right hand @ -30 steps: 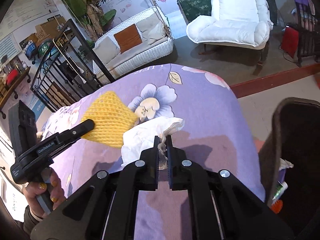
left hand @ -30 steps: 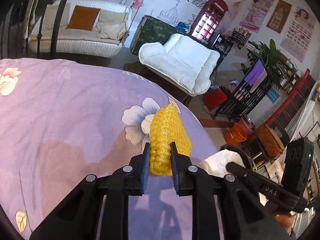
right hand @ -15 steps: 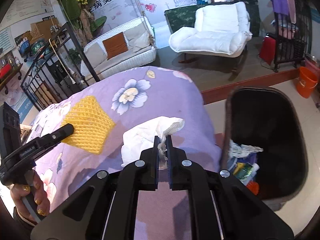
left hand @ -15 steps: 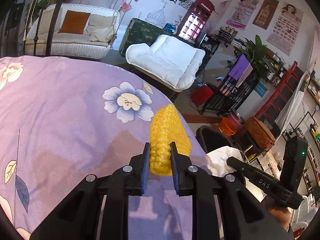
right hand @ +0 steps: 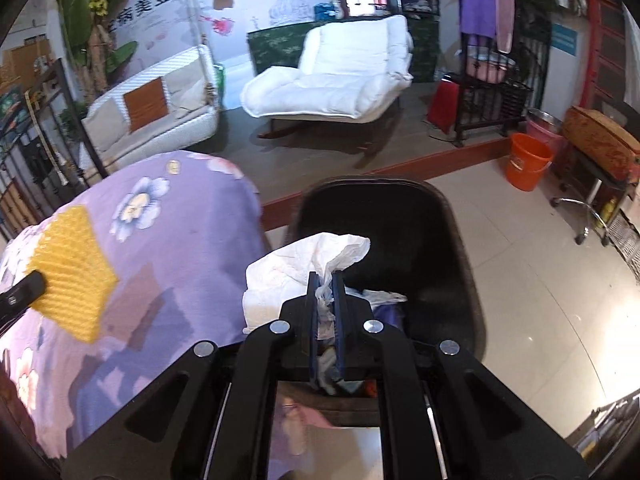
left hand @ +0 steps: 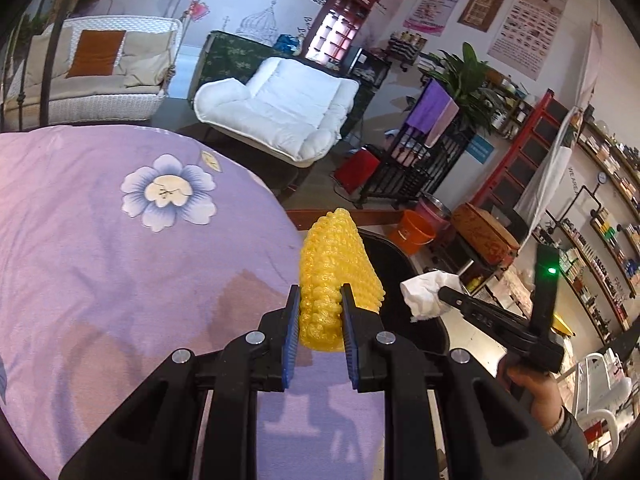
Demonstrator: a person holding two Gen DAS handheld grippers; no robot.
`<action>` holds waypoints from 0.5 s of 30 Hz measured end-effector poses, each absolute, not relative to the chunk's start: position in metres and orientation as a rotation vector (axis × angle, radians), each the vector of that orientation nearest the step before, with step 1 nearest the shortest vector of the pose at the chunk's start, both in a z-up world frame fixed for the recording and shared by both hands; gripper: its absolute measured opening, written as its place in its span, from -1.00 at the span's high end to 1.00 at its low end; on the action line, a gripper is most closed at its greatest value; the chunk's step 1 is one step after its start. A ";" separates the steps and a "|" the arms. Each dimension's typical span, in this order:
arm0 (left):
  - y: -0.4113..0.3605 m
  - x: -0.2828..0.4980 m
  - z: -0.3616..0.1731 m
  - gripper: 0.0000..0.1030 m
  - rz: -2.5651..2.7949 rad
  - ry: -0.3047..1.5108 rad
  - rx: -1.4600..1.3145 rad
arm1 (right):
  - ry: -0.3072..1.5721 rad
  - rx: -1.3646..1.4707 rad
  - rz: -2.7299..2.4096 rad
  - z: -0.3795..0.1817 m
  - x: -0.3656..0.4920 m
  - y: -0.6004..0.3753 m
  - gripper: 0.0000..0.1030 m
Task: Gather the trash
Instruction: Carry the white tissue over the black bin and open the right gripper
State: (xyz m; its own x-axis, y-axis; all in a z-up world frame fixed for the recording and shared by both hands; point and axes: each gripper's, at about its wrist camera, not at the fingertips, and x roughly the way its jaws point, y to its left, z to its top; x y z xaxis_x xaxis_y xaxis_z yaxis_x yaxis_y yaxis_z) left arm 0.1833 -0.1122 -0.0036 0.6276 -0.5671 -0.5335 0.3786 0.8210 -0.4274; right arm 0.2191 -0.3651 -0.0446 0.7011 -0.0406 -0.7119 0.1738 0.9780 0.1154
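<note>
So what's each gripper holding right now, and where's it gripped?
Left gripper clamps the yellow foam net at its near end. Right gripper pinches the white tissue by a bunched edge.

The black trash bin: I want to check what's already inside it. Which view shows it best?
The right wrist view: the black trash bin fills the centre, its opening toward the camera, with some trash visible behind the white tissue. The left wrist view shows only part of its rim, behind the yellow foam net.
</note>
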 end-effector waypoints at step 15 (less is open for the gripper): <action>-0.153 0.174 -0.006 0.61 -0.630 0.720 -0.207 | 0.935 0.196 -0.270 -0.089 0.253 -0.422 0.85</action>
State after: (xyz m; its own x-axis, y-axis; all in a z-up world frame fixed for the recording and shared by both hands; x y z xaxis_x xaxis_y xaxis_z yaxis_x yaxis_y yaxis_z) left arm 0.1736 -0.1527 -0.0064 0.5774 -0.6030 -0.5505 0.4655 0.7970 -0.3847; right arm 0.2532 -0.4216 -0.0894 0.5643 -0.1435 -0.8130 0.3125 0.9486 0.0495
